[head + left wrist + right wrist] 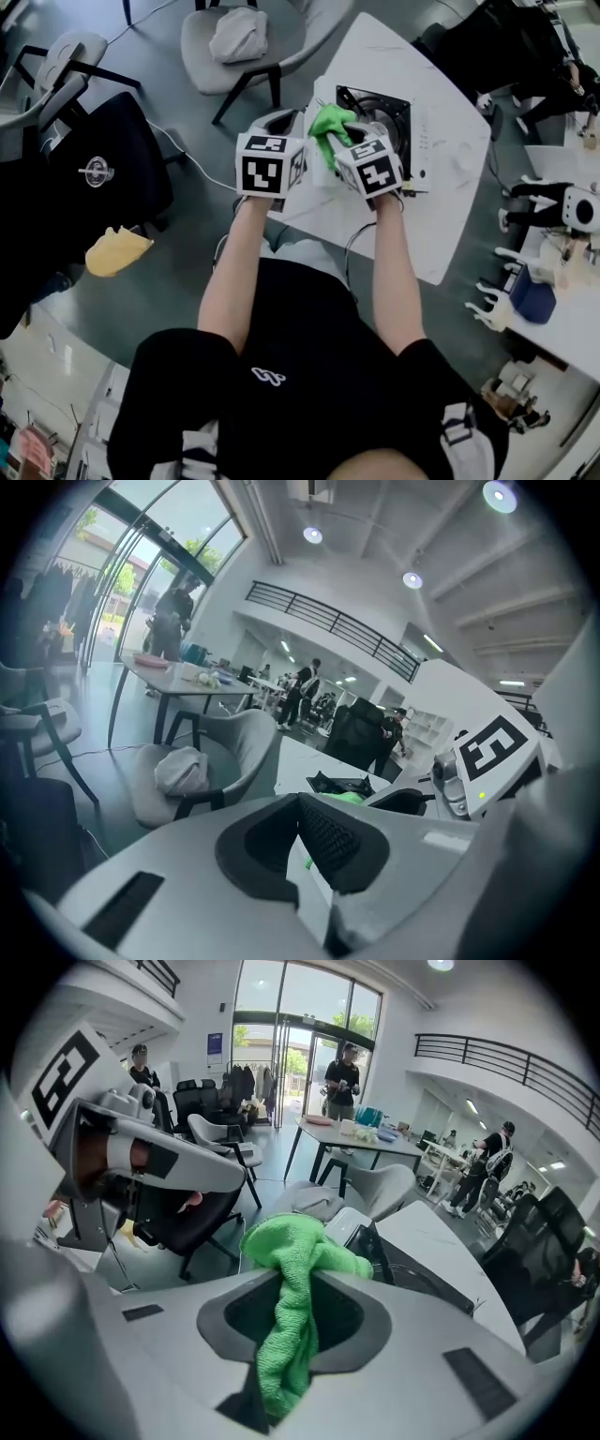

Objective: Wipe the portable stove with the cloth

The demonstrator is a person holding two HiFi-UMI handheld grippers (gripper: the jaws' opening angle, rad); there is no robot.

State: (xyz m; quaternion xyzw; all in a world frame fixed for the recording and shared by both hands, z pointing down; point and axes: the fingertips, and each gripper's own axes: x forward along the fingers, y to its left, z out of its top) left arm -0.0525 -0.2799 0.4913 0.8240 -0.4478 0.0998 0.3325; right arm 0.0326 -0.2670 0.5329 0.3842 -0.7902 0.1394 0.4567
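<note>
While the left gripper point(286, 122) and right gripper point(354, 133) hang side by side over the white table point(450, 216) in the head view, the green cloth point(328, 127) bunches between them at the portable stove's point(382, 111) near edge. In the left gripper view, that gripper's point(300, 803) jaws seem pressed together on nothing, though the angle is poor. In the right gripper view, the right gripper point(292, 1290) pinches the cloth point(281, 1344), with the stove point(398, 1265) just beyond.

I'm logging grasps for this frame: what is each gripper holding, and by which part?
The right gripper clamps the green cloth by a bunched middle stretch, ends free either side. The left gripper holds nothing; its jaws are together.
</note>
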